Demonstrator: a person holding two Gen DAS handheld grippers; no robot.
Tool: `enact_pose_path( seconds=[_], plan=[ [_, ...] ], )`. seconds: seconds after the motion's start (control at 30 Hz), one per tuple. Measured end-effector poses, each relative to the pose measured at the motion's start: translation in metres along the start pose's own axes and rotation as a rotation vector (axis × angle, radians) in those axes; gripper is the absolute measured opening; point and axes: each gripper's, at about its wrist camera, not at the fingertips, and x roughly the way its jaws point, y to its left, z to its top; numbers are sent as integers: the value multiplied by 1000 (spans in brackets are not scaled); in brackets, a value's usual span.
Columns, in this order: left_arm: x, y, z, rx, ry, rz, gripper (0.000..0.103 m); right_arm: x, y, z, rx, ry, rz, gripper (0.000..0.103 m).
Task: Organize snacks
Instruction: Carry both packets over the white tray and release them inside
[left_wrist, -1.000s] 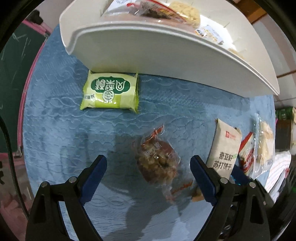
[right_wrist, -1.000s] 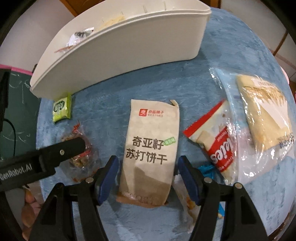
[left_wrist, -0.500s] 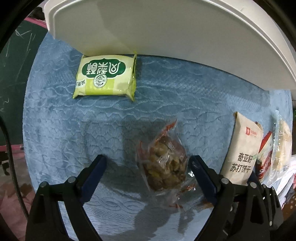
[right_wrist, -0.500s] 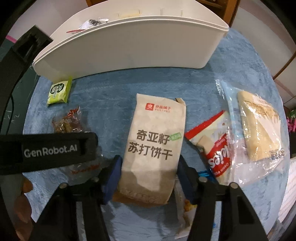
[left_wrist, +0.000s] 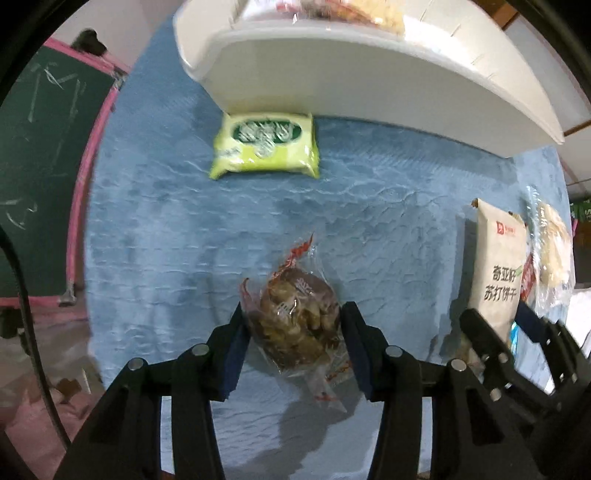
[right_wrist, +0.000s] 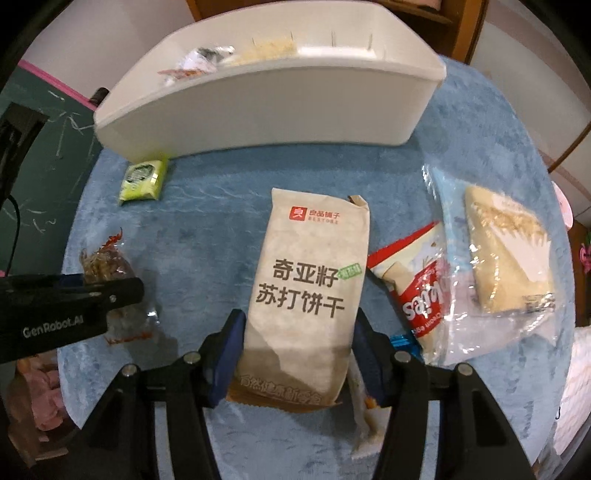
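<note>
left gripper (left_wrist: 293, 347) is clamping the nut pack (left_wrist: 295, 317), jaws having just been closing onto its sides above the blue cloth (left_wrist: 166, 229); right gripper (right_wrist: 299, 358) is pinching the cracker bag (right_wrist: 308, 291) near its lower end. both lifts are best kept level and slow toward the white bin (right_wrist: 266, 107), clearing its near wall. bin contents are blurring; bag bottoms are sitting hidden behind jaws.

Blue quilted cloth (left_wrist: 369, 206) carries a white bin (right_wrist: 280, 107) and snack packets.
</note>
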Motion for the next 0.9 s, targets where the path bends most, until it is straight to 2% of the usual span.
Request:
enact_pose_path(
  seconds=[0.33, 0.63, 0.9],
  plan=[
    [-87, -7, -12, 84, -205, -11, 48, -71, 1, 5, -18, -119, 63, 57],
    [-162, -15, 29, 127, -364, -68, 48, -132, 12, 44, -29, -289, 90, 57],
    [-216, -28, 43, 156, -498, -85, 48, -174, 4, 69, -15, -410, 106, 57]
  ],
)
